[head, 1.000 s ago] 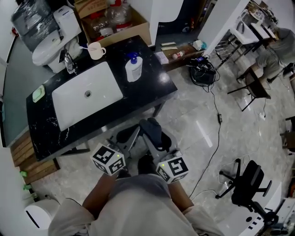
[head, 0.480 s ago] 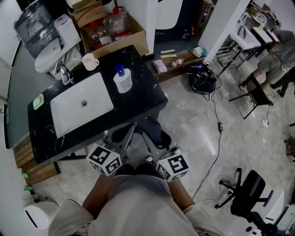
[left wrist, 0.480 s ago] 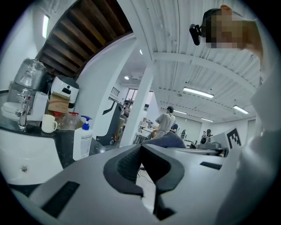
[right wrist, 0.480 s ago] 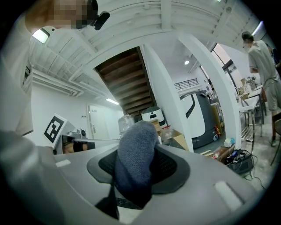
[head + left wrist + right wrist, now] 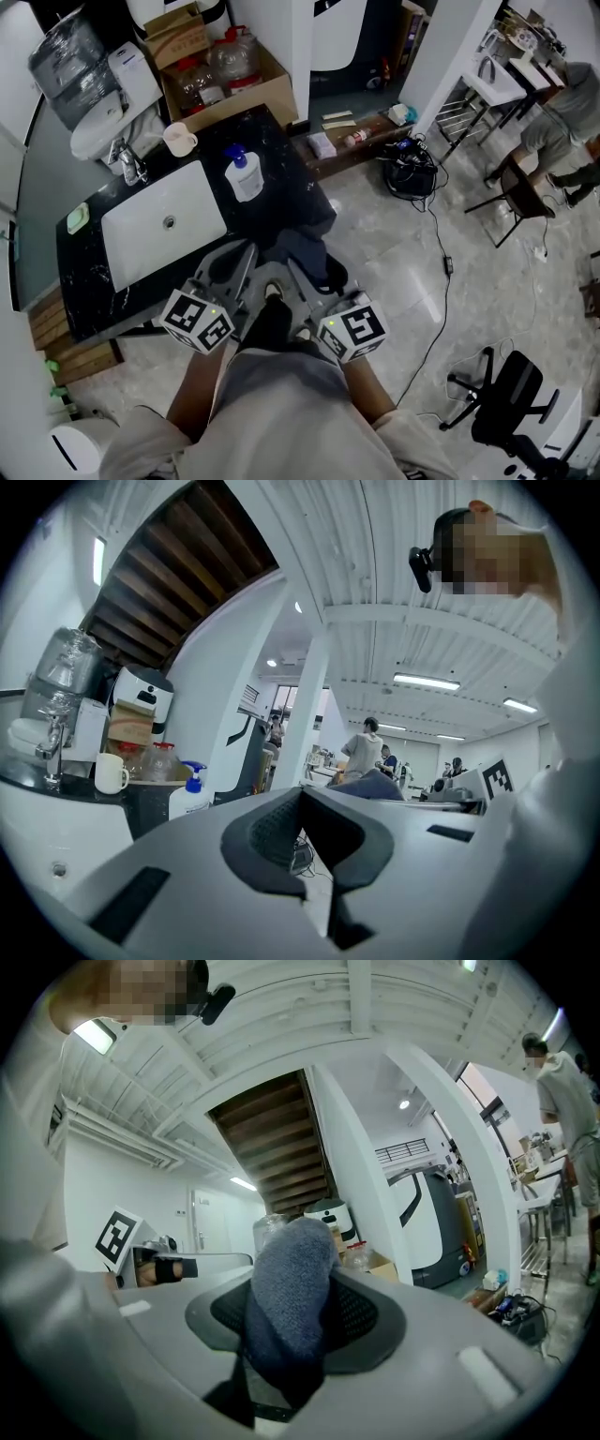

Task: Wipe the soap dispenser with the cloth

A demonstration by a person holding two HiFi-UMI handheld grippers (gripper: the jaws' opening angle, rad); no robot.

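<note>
To be wiped: the white plastic soap dispenser with blue pump head (image 5: 243, 175), upright on the black marble counter (image 5: 281, 159), just beside the right edge of the white rectangular sink basin (image 5: 141, 239). Untouched so far. Behind it, a white mug (image 5: 178, 139) near the chrome tap (image 5: 127, 164).

Closer than a second ago: both grippers brought up and forward to the counter's front edge, with the dispenser now near ahead rather than well apart.

Clamped in the jaws of the right gripper (image 5: 289, 270): the dark grey-blue fleecy cloth (image 5: 302, 248), bunched and standing out past the tips. Empty, with jaws pressed fully together: the left gripper (image 5: 236, 261).

Approach nearly finished, by the look of it. Contact of cloth with bottle yet to come. Probably some steadying needed against tipping the light bottle.
</note>
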